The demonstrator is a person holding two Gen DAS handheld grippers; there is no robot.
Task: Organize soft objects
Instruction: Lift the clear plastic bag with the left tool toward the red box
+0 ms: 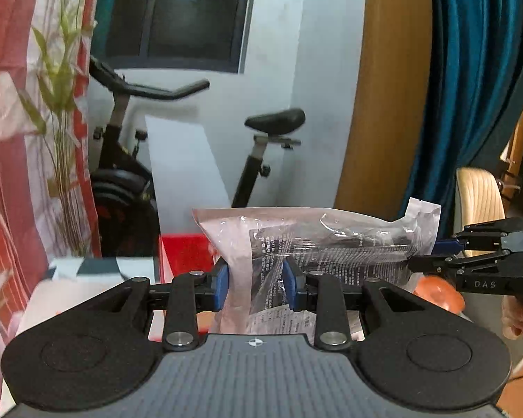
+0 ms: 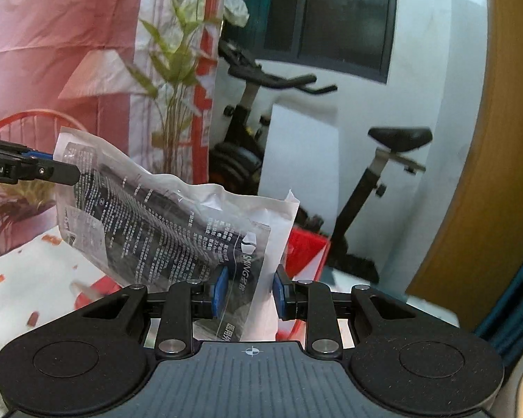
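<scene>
Beyond bike point(image 1: 191, 160): one packet point(image 1: 317, 240), two tongs.

I am holding a clear plastic packet point(image 2: 177, 216) with my right gripper point(image 2: 249, 291); its blue pads point(image 2: 220, 287) are pressing on the packet's near end from both sides. The packet is stretching up and away to the left, printed with dark text, and something dark is lying inside it, though I cannot tell what. At the far left my left gripper point(image 2: 57, 169) is meeting the packet's other end, seemingly pinching it. Behind, an exercise bike point(image 2: 348, 174) is standing by the white wall, and a leafy plant point(image 2: 177, 69) is rising before a pink cloth point(image 2: 69, 35).
</scene>
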